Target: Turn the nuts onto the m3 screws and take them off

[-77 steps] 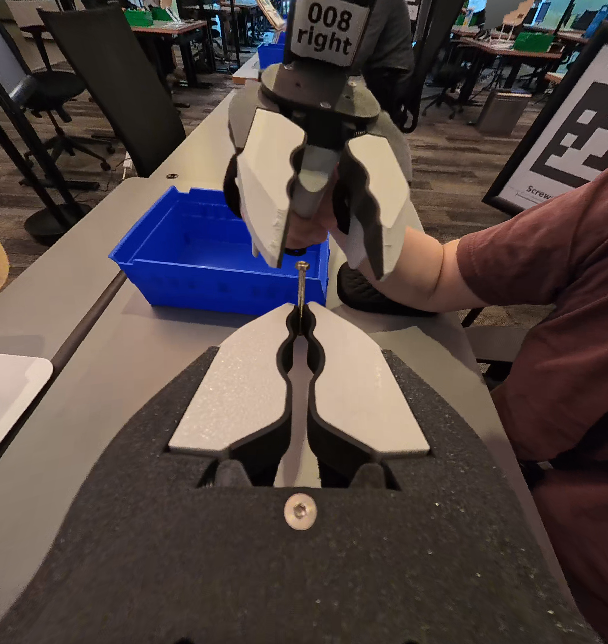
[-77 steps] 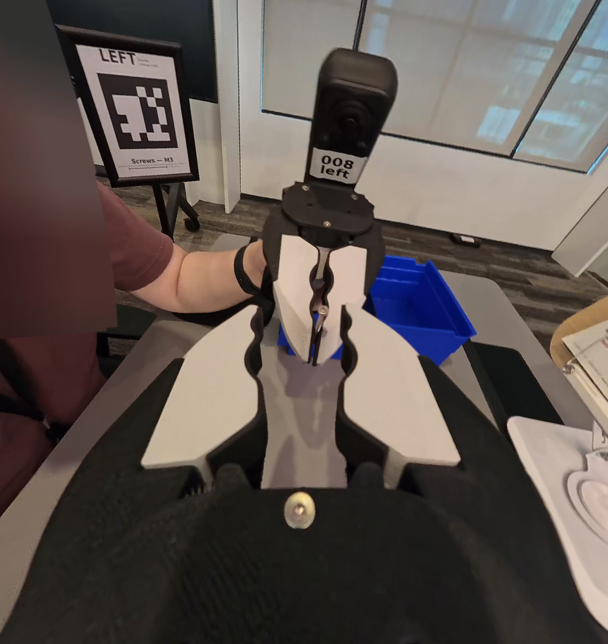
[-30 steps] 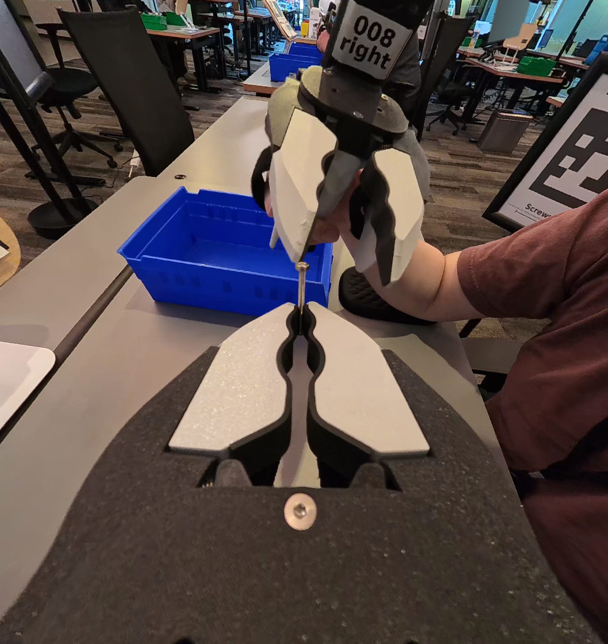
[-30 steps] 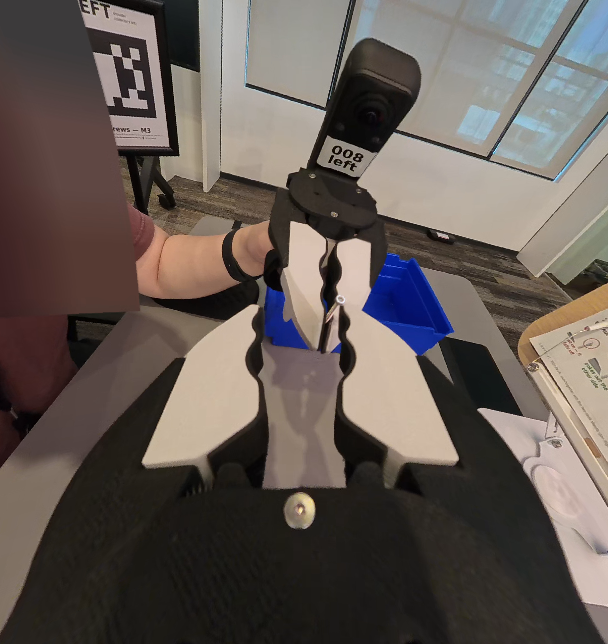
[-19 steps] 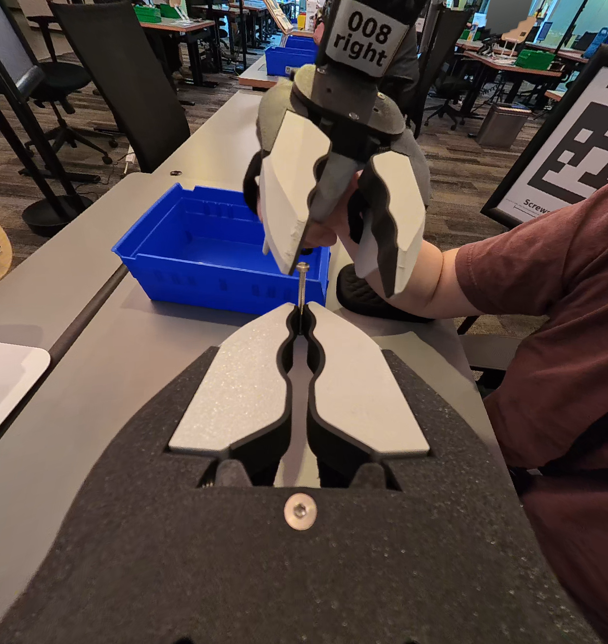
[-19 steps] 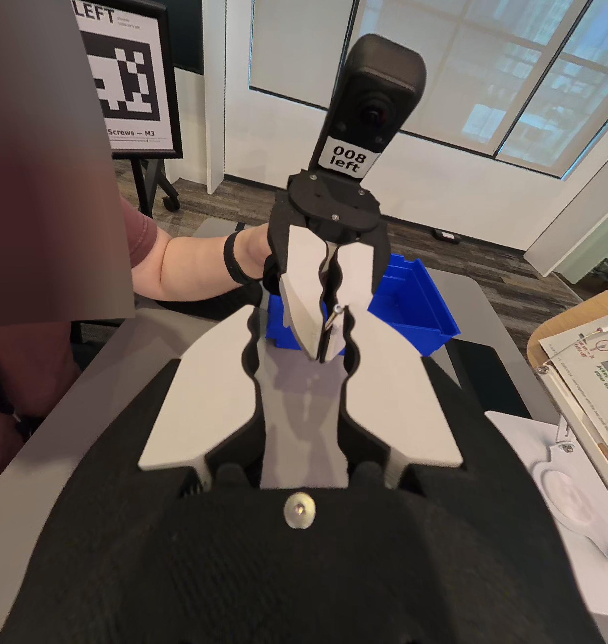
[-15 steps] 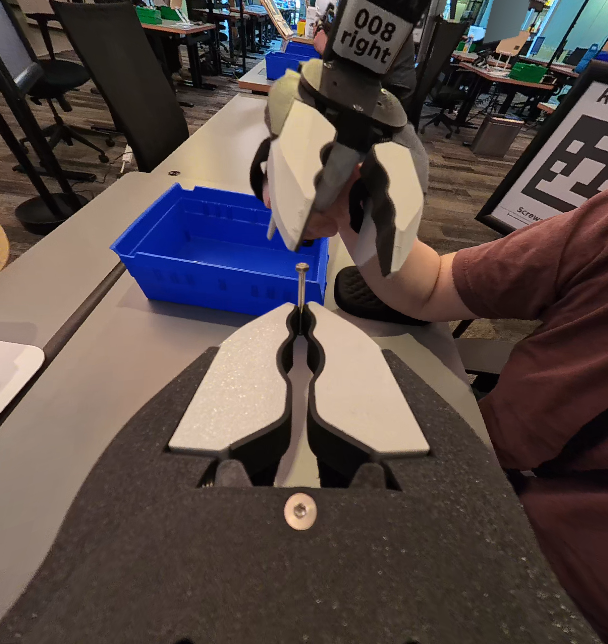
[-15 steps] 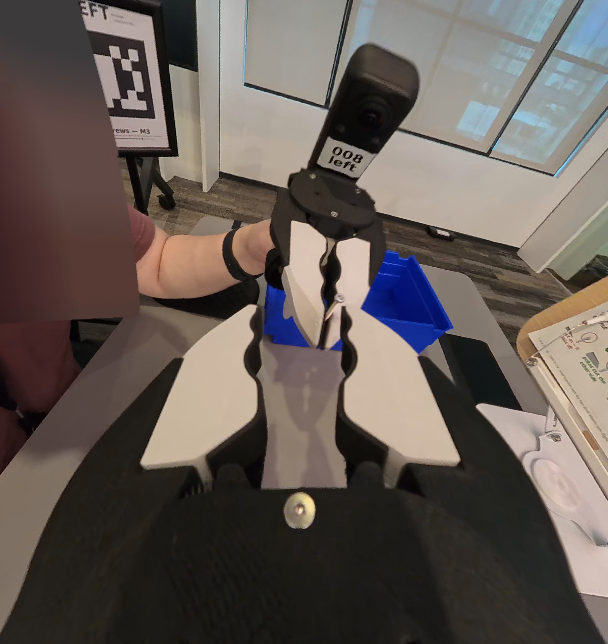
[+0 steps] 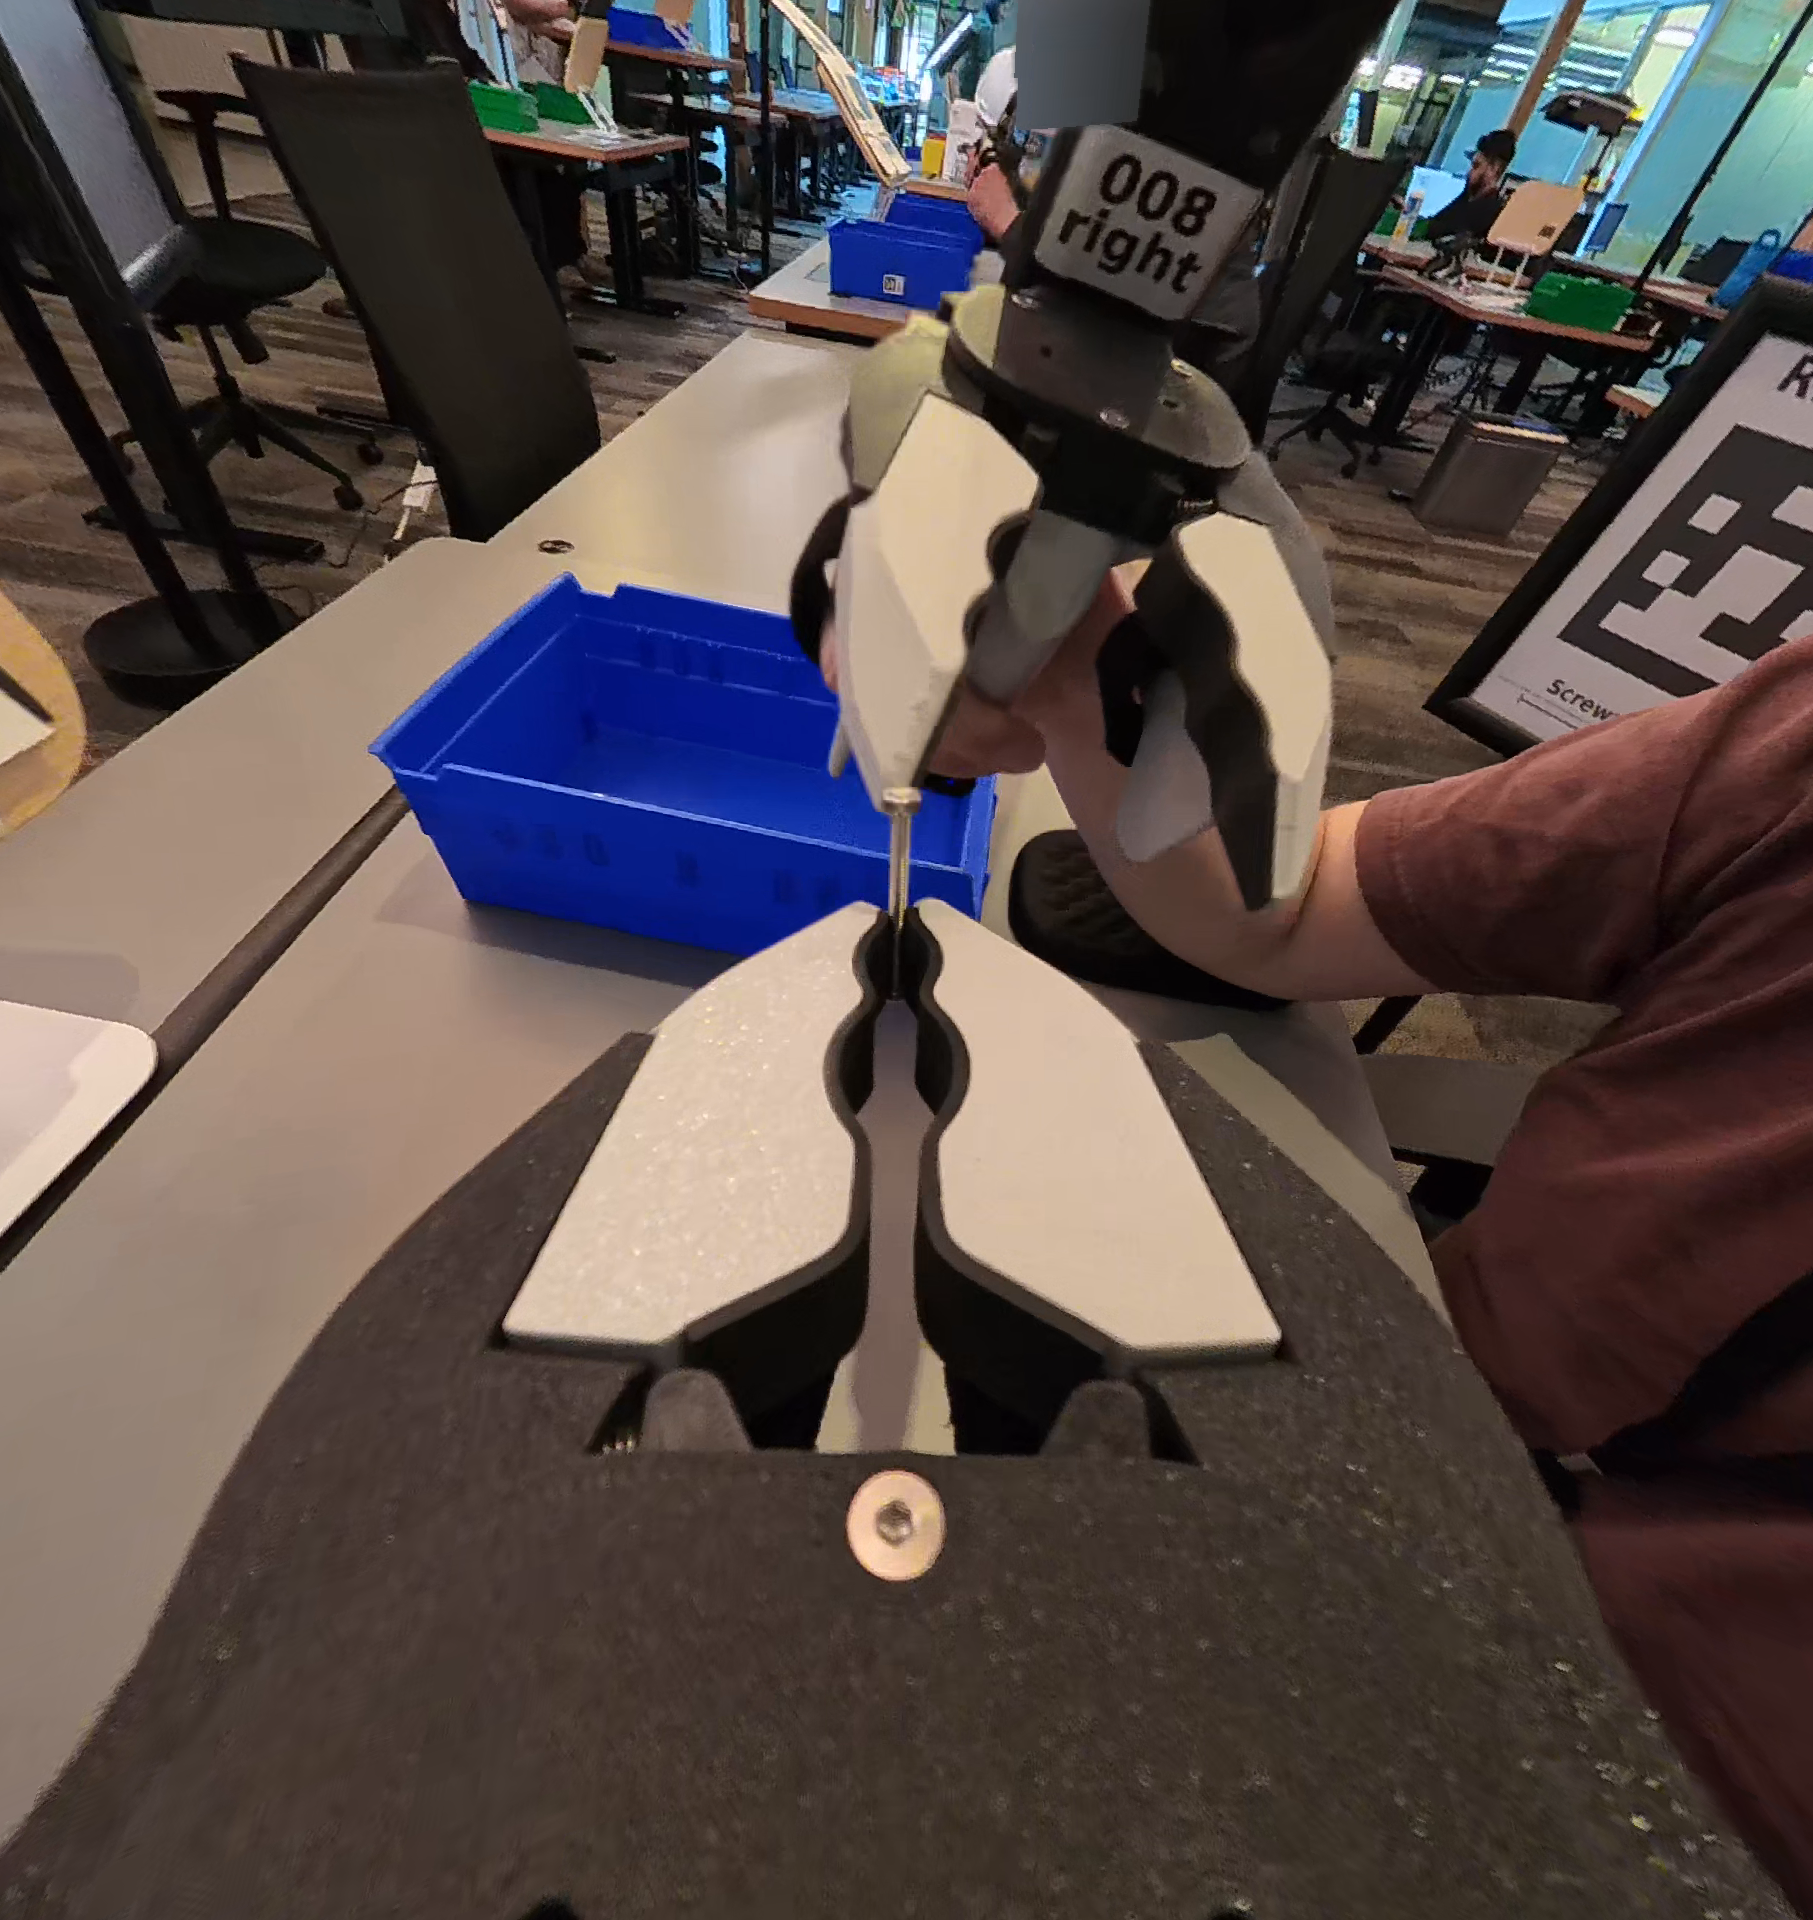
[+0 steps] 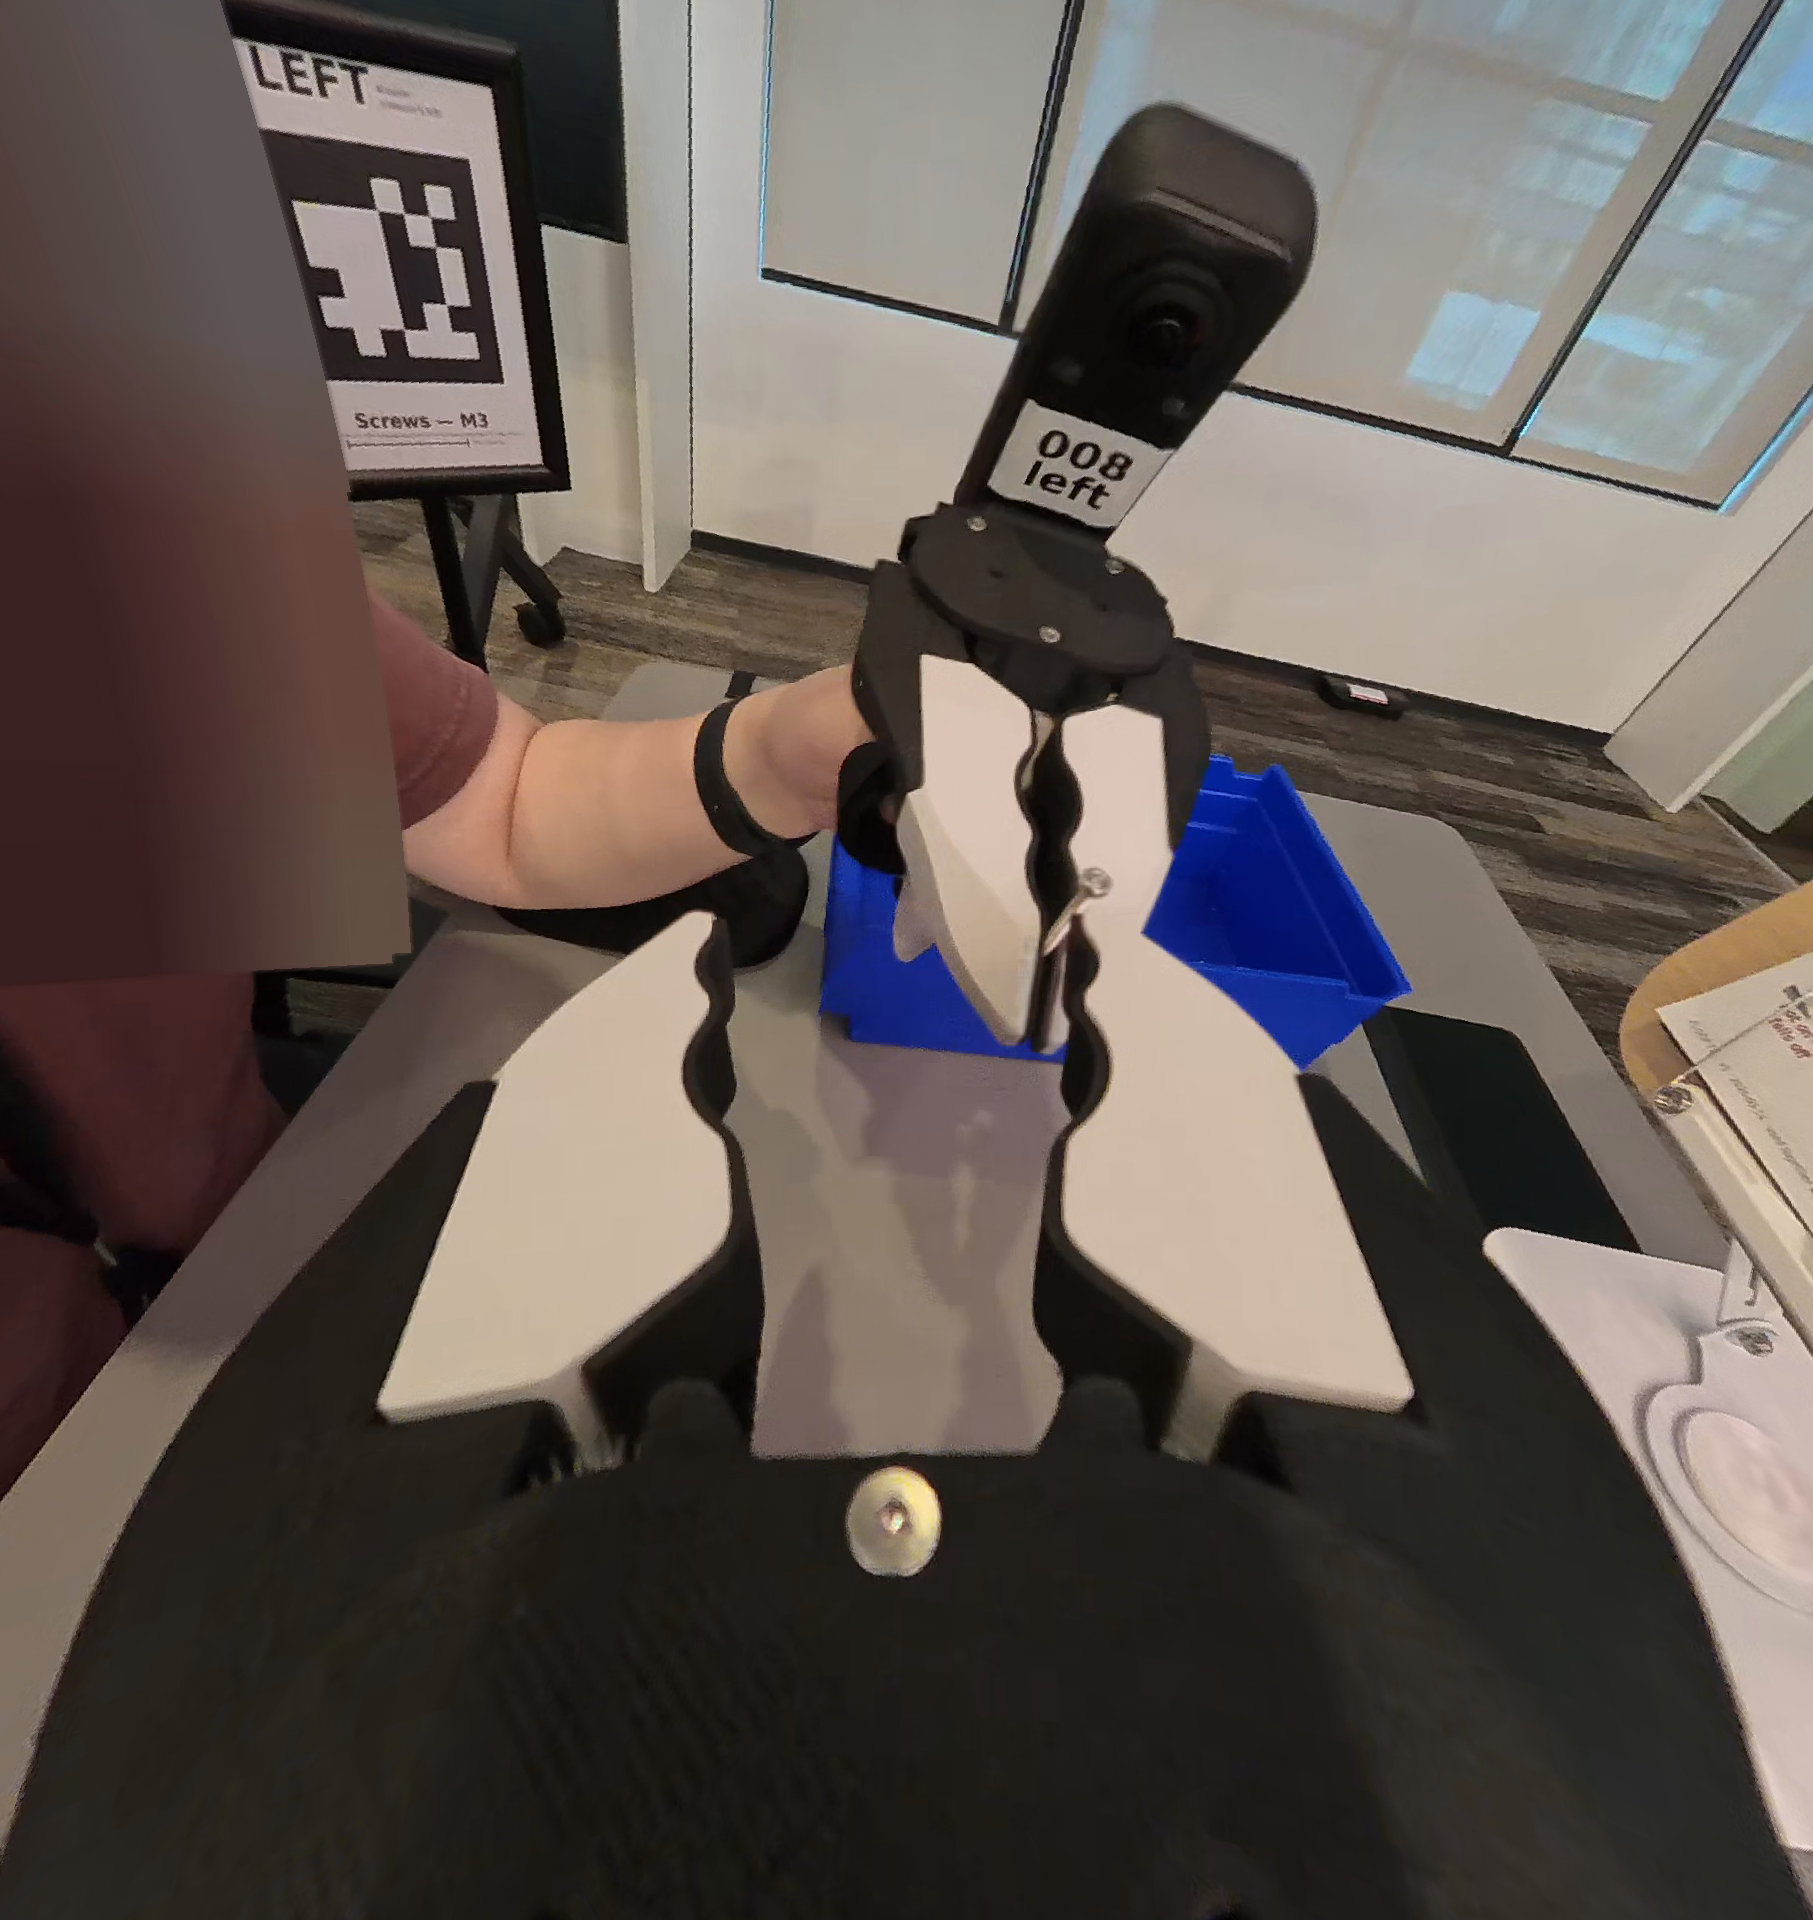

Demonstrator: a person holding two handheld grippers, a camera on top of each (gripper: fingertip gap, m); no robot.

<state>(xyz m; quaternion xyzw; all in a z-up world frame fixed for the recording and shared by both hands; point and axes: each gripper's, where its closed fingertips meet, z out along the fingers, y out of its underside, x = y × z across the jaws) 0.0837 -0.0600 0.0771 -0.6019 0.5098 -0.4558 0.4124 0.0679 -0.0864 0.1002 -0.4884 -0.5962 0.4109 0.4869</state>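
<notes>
My left gripper is shut on a thin silver M3 screw, which stands up out of the fingertips with its head on top. My right gripper hangs above it, open and empty, and the tip of one white finger is right at the screw head. In the right wrist view my right gripper is open, and the left gripper points down in front of it with the screw slanting between its fingers. I see no nut clearly.
An empty blue bin sits on the grey table just behind the grippers; it also shows in the right wrist view. A white tray lies at the left and papers at the right. Marker signs stand beside the table. My left and right fingertips are right by each other.
The right gripper's finger lifted off the screw head half a second ago and has come back down to it. The left gripper stays shut on the screw.
</notes>
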